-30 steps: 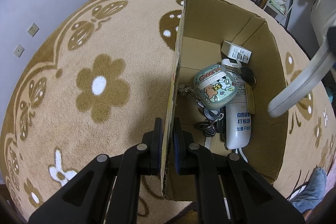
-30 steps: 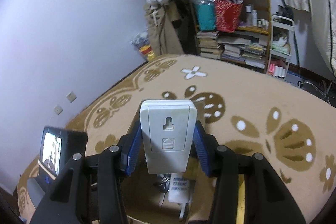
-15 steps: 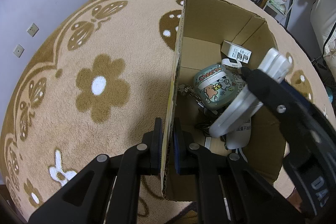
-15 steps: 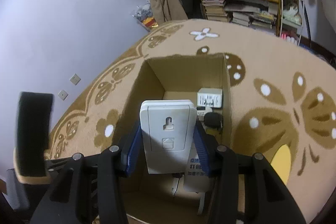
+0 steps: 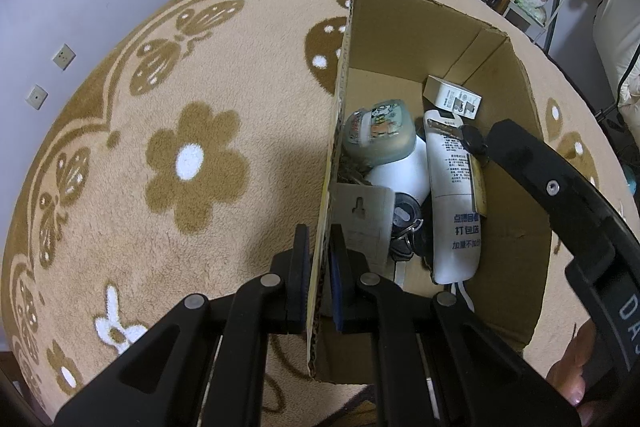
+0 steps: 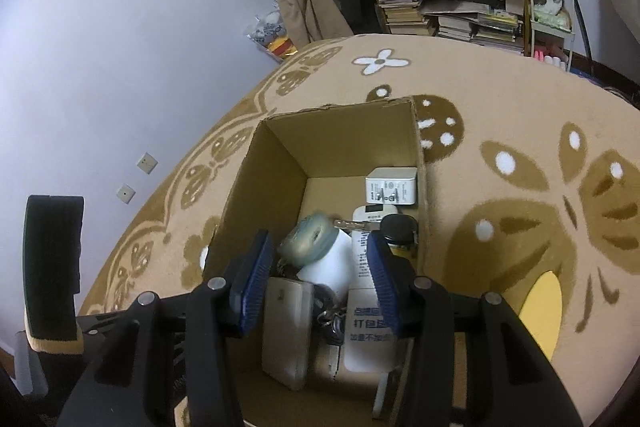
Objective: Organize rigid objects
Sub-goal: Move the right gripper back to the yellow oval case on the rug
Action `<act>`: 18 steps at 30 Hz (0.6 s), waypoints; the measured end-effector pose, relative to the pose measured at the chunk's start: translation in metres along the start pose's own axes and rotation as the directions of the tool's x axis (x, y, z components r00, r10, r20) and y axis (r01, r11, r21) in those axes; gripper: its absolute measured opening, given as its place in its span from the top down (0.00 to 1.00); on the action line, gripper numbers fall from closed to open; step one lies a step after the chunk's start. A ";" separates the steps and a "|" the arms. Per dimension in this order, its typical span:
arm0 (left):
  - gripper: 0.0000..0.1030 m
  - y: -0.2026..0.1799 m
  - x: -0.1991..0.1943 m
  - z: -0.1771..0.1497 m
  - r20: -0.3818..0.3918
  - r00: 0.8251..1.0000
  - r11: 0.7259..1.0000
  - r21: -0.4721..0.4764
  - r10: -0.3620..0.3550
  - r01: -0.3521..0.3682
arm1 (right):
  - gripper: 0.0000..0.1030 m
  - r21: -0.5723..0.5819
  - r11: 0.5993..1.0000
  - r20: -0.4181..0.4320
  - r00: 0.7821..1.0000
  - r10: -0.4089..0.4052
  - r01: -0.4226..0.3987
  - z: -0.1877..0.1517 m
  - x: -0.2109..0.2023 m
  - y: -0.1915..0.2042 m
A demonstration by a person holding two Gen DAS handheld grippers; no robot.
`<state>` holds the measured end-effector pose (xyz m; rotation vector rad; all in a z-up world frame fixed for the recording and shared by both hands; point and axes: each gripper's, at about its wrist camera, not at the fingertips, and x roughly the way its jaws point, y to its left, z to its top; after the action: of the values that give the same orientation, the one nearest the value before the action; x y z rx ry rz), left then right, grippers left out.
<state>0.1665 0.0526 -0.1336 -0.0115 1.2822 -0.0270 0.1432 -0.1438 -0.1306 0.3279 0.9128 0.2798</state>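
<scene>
Clamping the near left wall of the cardboard box (image 5: 404,39), my left gripper (image 5: 319,259) has its jaws pressed on either side of the cardboard edge, holding the box upright on the beige flower-patterned carpet (image 5: 192,155). My right gripper (image 6: 316,281) hangs over the open box, its blue pads (image 6: 256,279) spread apart and gripping nothing; its jaws have just been opening. Below them the white wall-mount device (image 6: 286,331), keyhole slot showing, lies in the box against the left wall, free of both pads. Beside it sit a white bottle with a pale green cartoon-printed cap (image 5: 378,137), a white tube with Chinese lettering (image 5: 454,203), a bunch of keys (image 5: 404,227), a black key fob (image 6: 398,229) and a white plug adapter (image 6: 390,187) at the far end.
</scene>
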 end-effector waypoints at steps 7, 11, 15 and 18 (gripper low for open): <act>0.91 0.000 0.000 0.000 0.000 1.000 1.000 -0.001 -0.001 0.001 | 0.25 -0.047 0.998 0.053 0.998 -0.043 0.046 0.005 -0.015 0.006; 0.90 0.000 0.000 0.000 -0.001 1.000 1.000 -0.003 -0.003 0.003 | 0.16 -0.074 0.994 0.079 0.994 -0.071 0.077 0.009 -0.025 0.008; 0.90 0.000 0.000 0.000 -0.002 1.000 1.000 -0.006 -0.007 0.007 | 0.11 -0.039 0.992 0.138 0.984 -0.111 0.117 0.015 -0.039 -0.001; 0.90 0.001 0.000 0.000 -0.002 1.000 1.000 -0.007 -0.006 0.006 | 0.03 -0.020 0.991 0.152 0.980 -0.131 0.135 0.020 -0.046 -0.014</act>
<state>0.1662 0.0532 -0.1335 -0.0208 1.2840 -0.0275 0.1342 -0.1769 -0.0914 0.2551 0.7774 0.1435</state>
